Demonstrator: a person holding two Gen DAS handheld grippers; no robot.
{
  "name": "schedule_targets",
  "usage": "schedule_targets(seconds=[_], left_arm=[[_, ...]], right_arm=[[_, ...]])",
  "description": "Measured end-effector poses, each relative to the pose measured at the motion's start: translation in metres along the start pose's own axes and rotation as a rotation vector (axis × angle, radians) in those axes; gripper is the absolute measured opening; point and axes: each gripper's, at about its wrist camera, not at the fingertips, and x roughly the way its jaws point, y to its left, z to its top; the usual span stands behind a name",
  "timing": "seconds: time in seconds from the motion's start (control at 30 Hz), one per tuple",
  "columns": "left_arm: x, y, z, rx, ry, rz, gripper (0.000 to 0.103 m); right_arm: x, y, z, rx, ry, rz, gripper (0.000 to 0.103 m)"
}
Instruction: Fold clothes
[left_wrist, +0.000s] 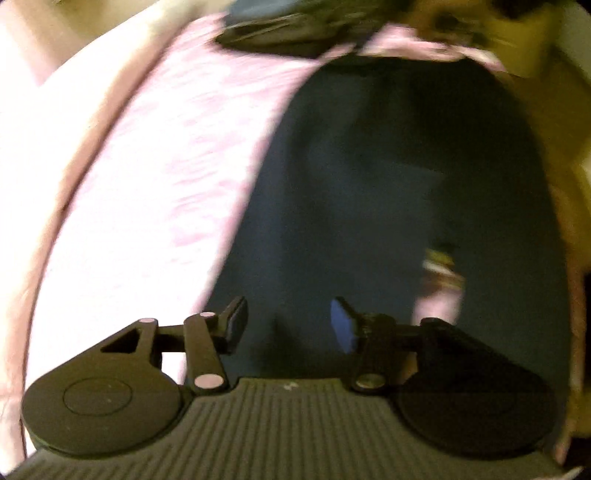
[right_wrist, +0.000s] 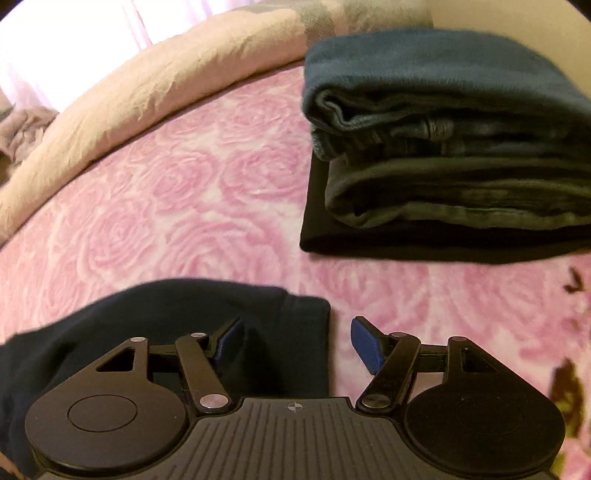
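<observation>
Pink rose bedspread (right_wrist: 192, 206), dark flat garment (right_wrist: 177, 317)

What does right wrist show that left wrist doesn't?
Right wrist only: a stack of folded clothes on the pink rose bedspread, plus a cream quilt behind. Left wrist only: a blurred close view of a broad dark navy garment, its far end near some dark objects. Both: open, empty tongs, left and right, over dark navy cloth and pink bedding.
</observation>
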Motion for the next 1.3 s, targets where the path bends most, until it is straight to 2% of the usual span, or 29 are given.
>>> schedule_targets(seconds=[0.03,0.07,0.1,0.17,0.2,0.27,0.37,0.43,0.5,0.53,0.73,0.87,0.93,0.97,1.0,1.07,1.13,1.2,1.3], left_arm=[[0.011,0.014,-0.001,-0.043,0.016,0.011,0.045],[0.027,0.025,0.000,-0.082,0.048,0.021,0.045],[0.043,0.035,0.001,-0.116,0.081,0.029,0.045],[0.072,0.047,-0.003,-0.142,0.143,0.032,0.042],[0.080,0.052,-0.003,-0.141,0.149,0.038,0.044],[0.087,0.056,0.000,-0.150,0.132,0.059,0.049],[0.089,0.050,0.014,-0.165,0.124,0.071,0.048],[0.086,0.047,0.022,-0.168,0.118,0.074,0.041],[0.074,0.042,0.035,-0.151,0.092,0.048,0.040],[0.073,0.039,0.042,-0.140,0.078,0.034,0.041],[0.088,0.028,0.103,-0.084,0.000,-0.085,0.041],[0.113,0.011,0.144,-0.012,-0.009,-0.155,0.044],[0.130,0.001,0.152,0.051,0.043,-0.156,0.035],[0.137,-0.004,0.155,0.083,0.065,-0.156,0.019],[0.138,-0.007,0.156,0.118,0.069,-0.153,0.008],[0.134,-0.010,0.157,0.190,0.061,-0.106,0.006],[0.129,0.005,0.161,0.153,0.051,-0.059,0.005],[0.131,0.025,0.165,0.071,0.076,-0.072,0.006],[0.137,0.020,0.168,0.116,0.103,-0.077,0.006]], right_arm=[[0.006,-0.005,0.003,0.020,0.009,0.017,0.067],[0.009,-0.008,0.004,0.032,0.017,0.026,0.046],[0.011,-0.011,0.005,0.042,0.025,0.035,0.035],[0.013,-0.007,0.013,0.015,0.012,0.027,0.032],[0.013,-0.006,0.017,0.002,0.005,0.023,0.032],[0.014,-0.002,0.024,-0.025,-0.008,0.015,0.031],[0.015,0.002,0.035,-0.063,-0.028,0.003,0.032],[0.001,0.001,0.026,-0.042,-0.047,-0.012,0.035],[-0.013,-0.001,0.017,-0.021,-0.066,-0.026,0.057],[-0.020,-0.001,0.012,-0.010,-0.075,-0.034,0.059],[-0.070,-0.009,-0.022,0.069,-0.136,-0.090,0.059],[-0.118,-0.026,-0.071,0.250,-0.141,-0.143,0.061],[-0.130,-0.032,-0.098,0.343,-0.108,-0.133,0.073],[-0.136,-0.034,-0.112,0.387,-0.092,-0.128,0.081],[-0.138,-0.034,-0.123,0.417,-0.080,-0.123,0.082],[-0.139,-0.033,-0.138,0.459,-0.061,-0.098,0.082],[-0.137,-0.032,-0.147,0.486,-0.050,-0.063,0.081],[-0.132,-0.033,-0.147,0.491,-0.067,-0.035,0.081],[-0.124,-0.039,-0.147,0.518,-0.093,-0.001,0.081]])
